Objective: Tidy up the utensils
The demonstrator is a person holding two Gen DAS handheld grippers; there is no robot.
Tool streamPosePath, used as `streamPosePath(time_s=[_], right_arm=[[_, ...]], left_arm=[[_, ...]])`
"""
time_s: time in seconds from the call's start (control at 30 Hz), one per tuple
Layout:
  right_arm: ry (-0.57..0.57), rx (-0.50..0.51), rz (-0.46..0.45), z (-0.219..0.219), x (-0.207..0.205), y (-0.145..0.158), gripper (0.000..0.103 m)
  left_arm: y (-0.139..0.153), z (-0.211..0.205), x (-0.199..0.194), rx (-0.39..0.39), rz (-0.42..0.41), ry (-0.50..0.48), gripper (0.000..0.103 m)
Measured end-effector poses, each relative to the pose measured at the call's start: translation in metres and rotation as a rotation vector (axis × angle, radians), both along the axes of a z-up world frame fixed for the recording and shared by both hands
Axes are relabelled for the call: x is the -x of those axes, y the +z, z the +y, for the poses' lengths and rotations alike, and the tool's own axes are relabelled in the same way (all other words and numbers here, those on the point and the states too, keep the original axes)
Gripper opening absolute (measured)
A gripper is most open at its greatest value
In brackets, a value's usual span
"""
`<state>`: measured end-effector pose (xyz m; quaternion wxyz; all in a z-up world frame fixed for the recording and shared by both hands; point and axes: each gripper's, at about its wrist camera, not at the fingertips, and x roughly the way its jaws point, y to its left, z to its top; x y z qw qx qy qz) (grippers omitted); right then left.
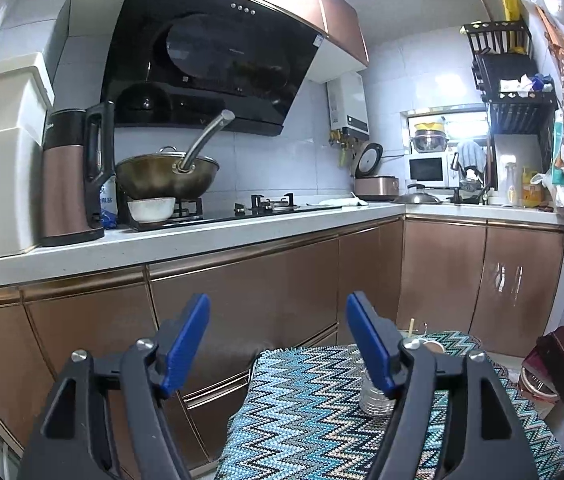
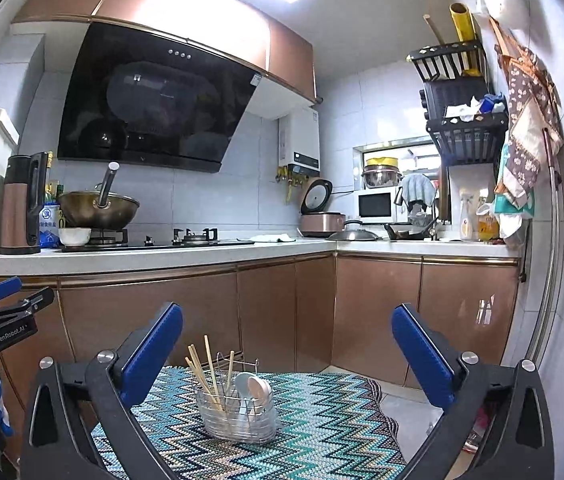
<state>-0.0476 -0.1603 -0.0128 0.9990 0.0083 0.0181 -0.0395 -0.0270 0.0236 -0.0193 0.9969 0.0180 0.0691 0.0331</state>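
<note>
Clear ribbed plastic utensil holder with wire frame stands upright near the middle of the bench covered by a blue-and-white zigzag woven cloth. Inside it: pale wooden chopsticks leaning on the left side, white and beige spoons on the right. No loose utensil is visible on the cloth.

Right tongs: released, spread wide, empty, nearer than the holder. Left tongs: also released, empty; the holder shows partly behind the right finger.

Judgement: sorting appears complete or between placements. Next move calls for finding any remaining utensil, out of view here.
</note>
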Motion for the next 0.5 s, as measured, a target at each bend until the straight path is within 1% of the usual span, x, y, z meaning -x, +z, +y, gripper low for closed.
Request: streamPosePath(time_s=[0.4, 0.5], right_arm=[[0.01, 0.037, -0.033, 0.013, 0.026, 0.012, 0.103], [0.011, 0.043, -0.044, 0.013, 0.033, 0.015, 0.103]], left_arm=[[0.014, 0.0, 0.03, -0.011, -0.052, 0.05, 0.072], [0.017, -0.002, 0.035, -0.015, -0.062, 0.048, 0.073]])
